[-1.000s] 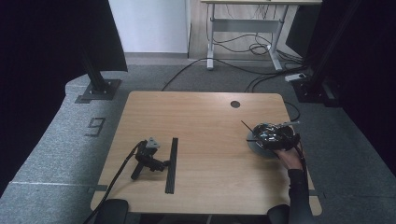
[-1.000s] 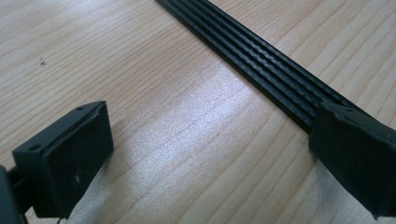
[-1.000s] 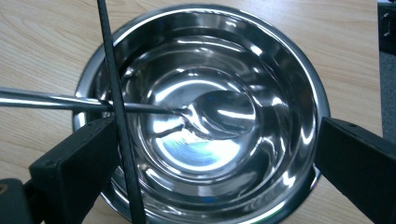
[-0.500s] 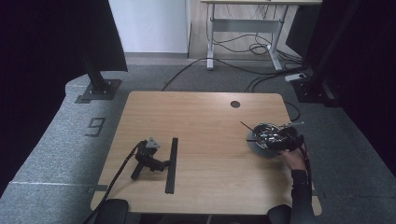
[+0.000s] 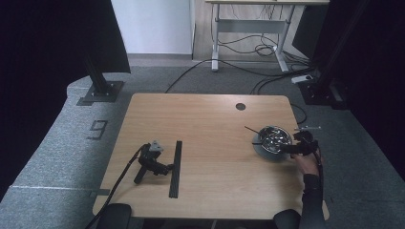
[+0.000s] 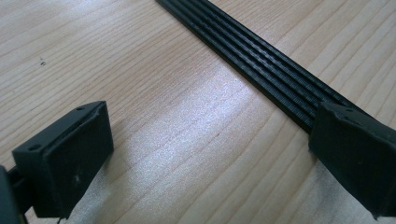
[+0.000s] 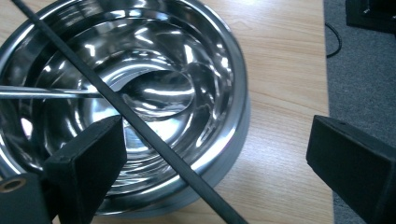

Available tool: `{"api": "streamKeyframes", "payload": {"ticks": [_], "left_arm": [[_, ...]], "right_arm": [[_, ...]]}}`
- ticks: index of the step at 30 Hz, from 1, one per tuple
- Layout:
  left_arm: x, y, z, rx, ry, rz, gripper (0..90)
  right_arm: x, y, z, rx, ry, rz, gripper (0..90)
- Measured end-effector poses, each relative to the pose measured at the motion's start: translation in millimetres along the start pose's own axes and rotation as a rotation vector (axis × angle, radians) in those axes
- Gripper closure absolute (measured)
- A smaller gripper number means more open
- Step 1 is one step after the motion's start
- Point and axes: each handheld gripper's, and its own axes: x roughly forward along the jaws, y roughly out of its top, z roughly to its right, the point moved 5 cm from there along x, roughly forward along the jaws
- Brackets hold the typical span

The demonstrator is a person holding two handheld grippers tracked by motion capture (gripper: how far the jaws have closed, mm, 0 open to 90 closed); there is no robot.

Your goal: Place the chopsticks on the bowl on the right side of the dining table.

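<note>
High view | chopstick (image 5: 252,130) across bowl (image 5: 272,139) (steel), tip seemingly far-left

The wooden bench (image 5: 210,119) carries a stacked steel bowl (image 5: 273,139) near its right edge, a black ribbed strip (image 5: 175,168) toward the front left, and just beside it the left hand-held gripper (image 5: 167,168), apparently lying flat.

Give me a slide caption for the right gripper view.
Open right gripper poised over a steel bowl holding a spoon and a thin black rod.
</note>
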Motion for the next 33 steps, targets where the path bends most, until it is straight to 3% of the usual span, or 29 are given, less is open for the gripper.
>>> {"api": "streamKeyframes", "payload": {"ticks": [20, 28, 33], "left_arm": [[0.0, 0.0, 0.1, 0.000, 0.000, 0.000, 0.0], [0.0, 0.0, 0.0, 0.000, -0.001, 0.000, 0.0], [0.0, 0.0, 0.0, 0.000, 0.000, 0.000, 0.0]], "right_arm": [[-6.4, -3.0, 29.5, 0.101, -0.057, 0.056, 6.5], [-8.5, -1.0, 30.0, 0.098, -0.078, 0.069, 6.8], [-12.4, 4.5, 25.8, 0.093, -0.070, 0.105, 6.0]]}}
